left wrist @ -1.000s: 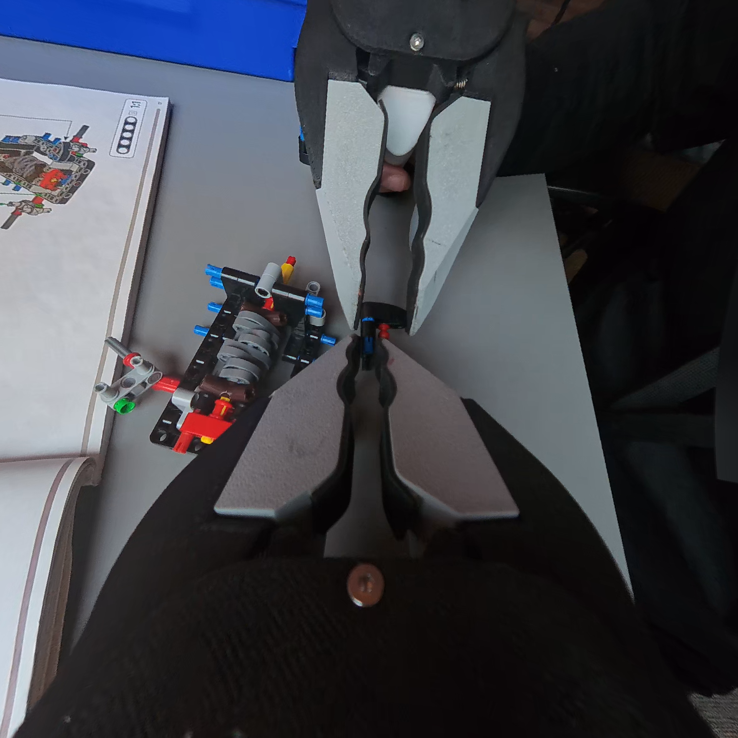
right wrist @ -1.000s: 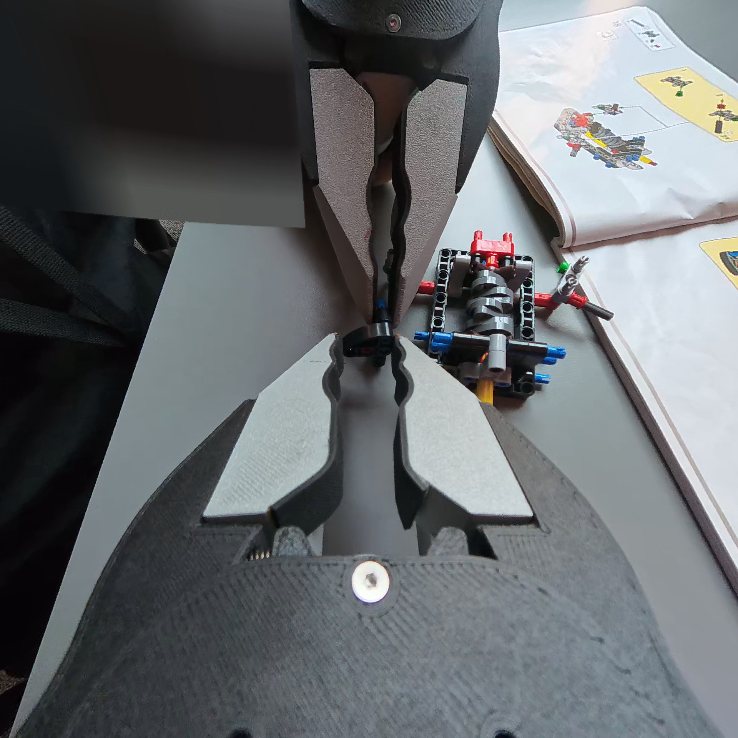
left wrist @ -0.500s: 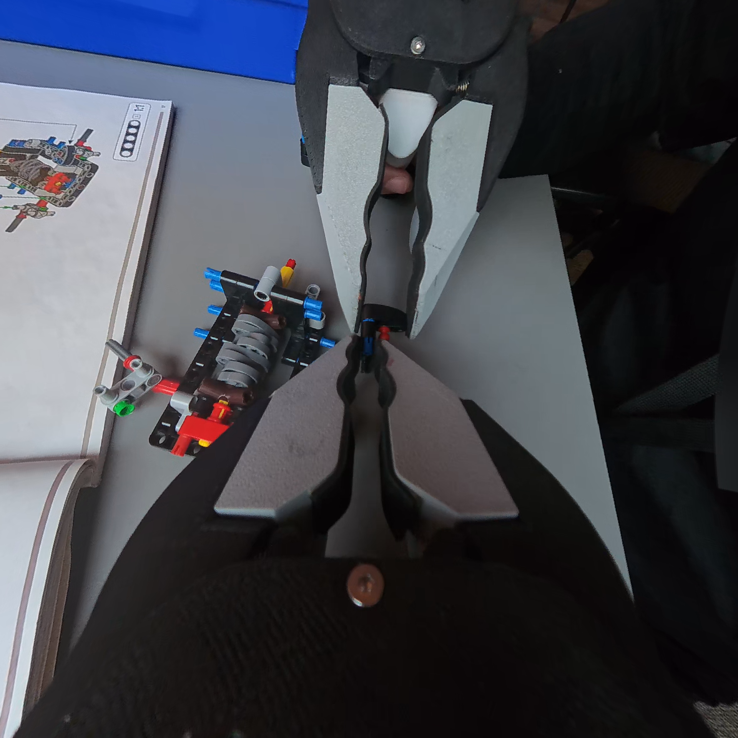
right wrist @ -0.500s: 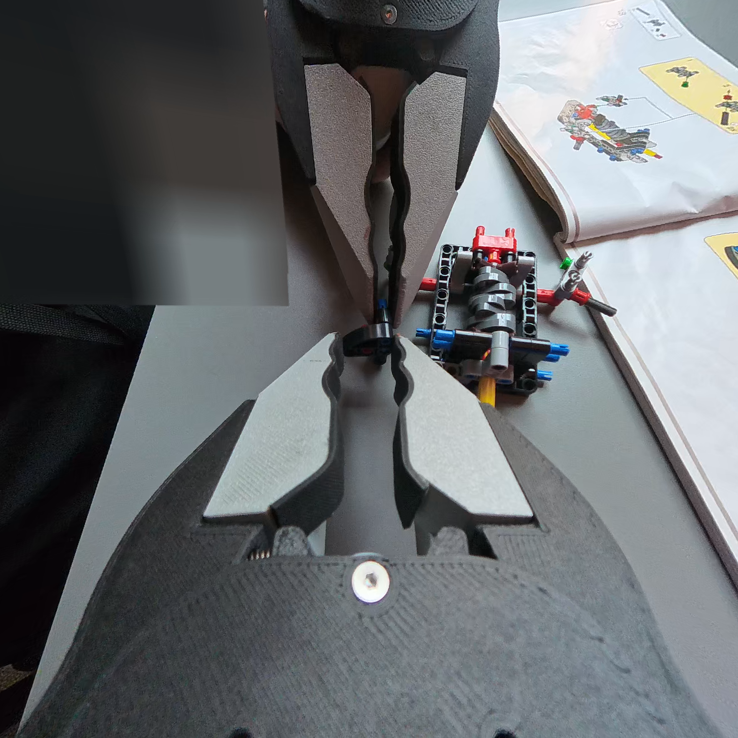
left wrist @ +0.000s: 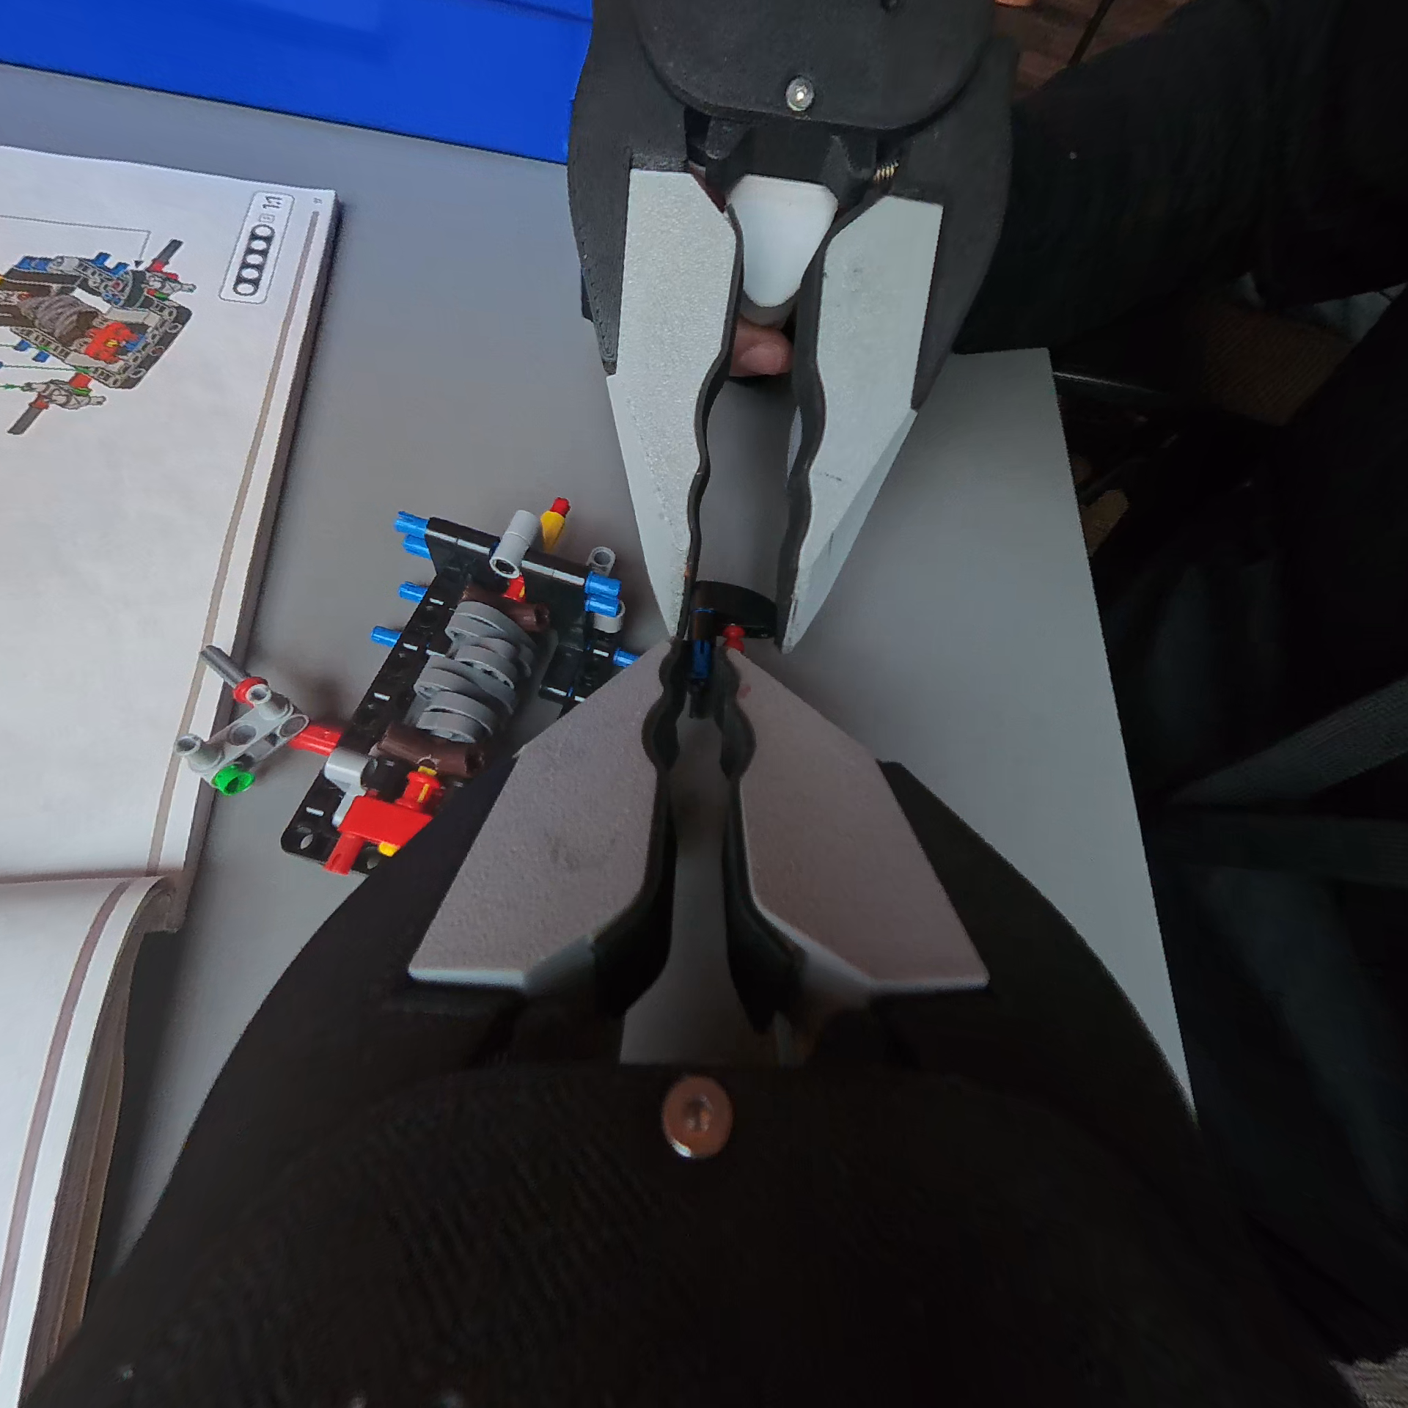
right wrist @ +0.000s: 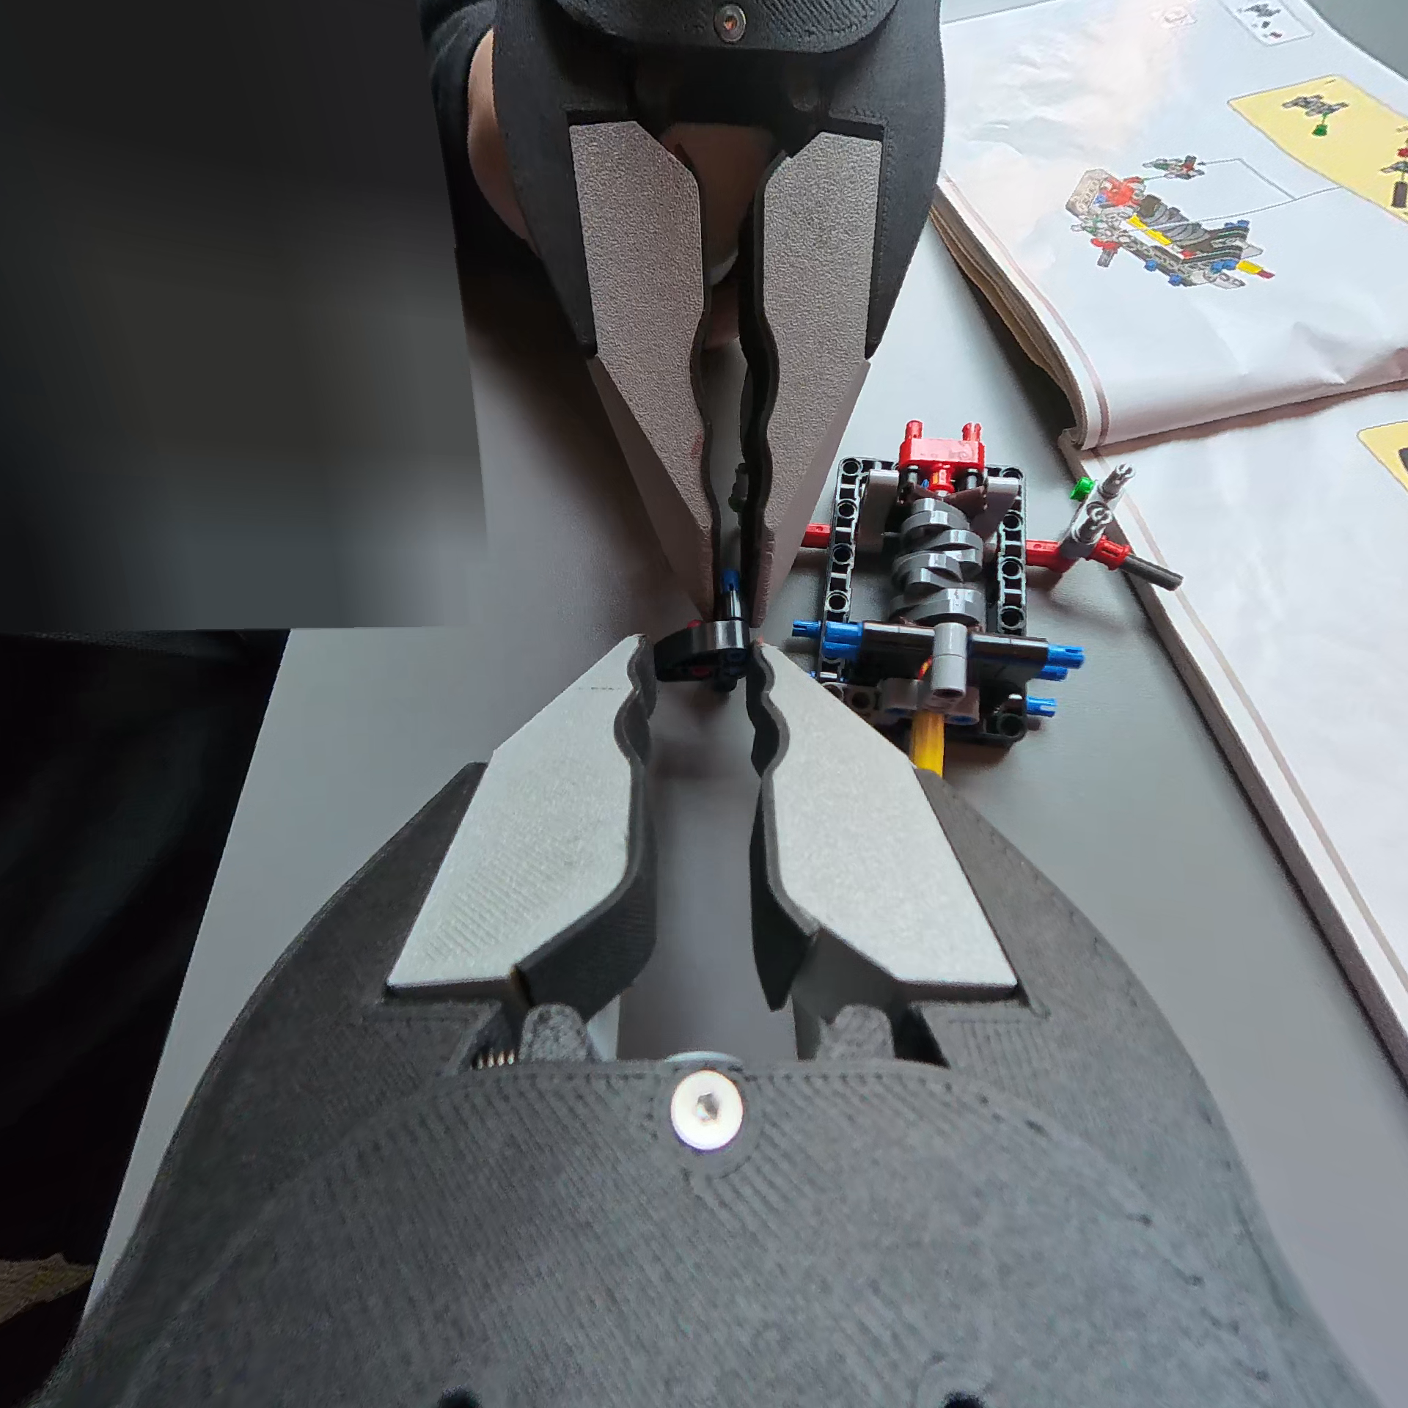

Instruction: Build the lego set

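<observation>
My left gripper [left wrist: 699,674] is shut on a thin black and blue pin [left wrist: 698,664]. My right gripper [right wrist: 701,661] is shut on a small black rounded lego piece [right wrist: 697,648] with a red pin. The two grippers meet tip to tip above the grey table [left wrist: 952,609], and the pin touches the black piece [left wrist: 739,606]. The left gripper [right wrist: 733,606] also shows from above in the right wrist view. The half-built model [left wrist: 457,686], a black frame with grey gears, blue pins and a red block, lies on the table just left of the tips; it also shows in the right wrist view [right wrist: 929,579].
An open instruction booklet [left wrist: 114,533] lies left of the model, also in the right wrist view [right wrist: 1181,228]. A grey connector on a red axle [left wrist: 244,735] sticks out over its edge. A blue bin [left wrist: 305,61] stands at the back. The table's edge [left wrist: 1097,686] is close on the right. My left and right fingertips are right by each other.
Almost nothing. Both grippers stay shut and tip to tip, with only a slight drift of the views.
</observation>
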Motion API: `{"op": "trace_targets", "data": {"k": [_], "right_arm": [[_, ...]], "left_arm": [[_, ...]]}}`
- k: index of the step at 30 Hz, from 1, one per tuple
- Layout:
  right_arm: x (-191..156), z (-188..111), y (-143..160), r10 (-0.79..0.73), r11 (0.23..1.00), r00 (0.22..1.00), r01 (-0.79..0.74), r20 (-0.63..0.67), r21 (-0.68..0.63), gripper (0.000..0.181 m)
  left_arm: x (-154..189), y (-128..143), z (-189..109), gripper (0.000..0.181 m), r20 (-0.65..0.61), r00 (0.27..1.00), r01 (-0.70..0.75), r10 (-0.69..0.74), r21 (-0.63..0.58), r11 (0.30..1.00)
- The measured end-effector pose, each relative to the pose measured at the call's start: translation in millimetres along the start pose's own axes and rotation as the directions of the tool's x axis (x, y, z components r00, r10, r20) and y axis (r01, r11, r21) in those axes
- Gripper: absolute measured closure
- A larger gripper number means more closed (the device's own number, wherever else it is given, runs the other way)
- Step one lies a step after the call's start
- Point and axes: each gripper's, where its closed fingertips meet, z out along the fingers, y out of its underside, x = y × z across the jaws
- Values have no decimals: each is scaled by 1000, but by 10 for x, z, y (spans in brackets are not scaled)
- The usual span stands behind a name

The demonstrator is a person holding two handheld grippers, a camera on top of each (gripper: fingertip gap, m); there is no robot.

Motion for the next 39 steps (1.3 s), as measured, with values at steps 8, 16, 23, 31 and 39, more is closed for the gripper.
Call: {"op": "trace_targets", "data": {"k": [8, 16, 23, 31, 39], "right_arm": [[88, -99, -174, 278, 942, 944, -304, 177, 140, 160], [128, -213, -308, 360, 871, 892, -426, 274, 243, 161], [66, -222, -403, 299, 878, 911, -379, 283, 294, 161], [78, -259, -483, 290, 855, 911, -384, 292, 349, 161], [36, -262, -483, 192, 905, 959, -256, 210, 340, 160]], "left_arm": [[-84, -143, -104, 178, -121, 976, 195, -182, 106, 975], [15, -130, -116, 169, -141, 979, 157, -147, 65, 985], [25, -160, -96, 181, -168, 969, 197, -180, 90, 976], [36, -207, -89, 174, -175, 968, 202, -181, 112, 973], [3, -215, -129, 177, -57, 996, 70, -64, 93, 993]]}}
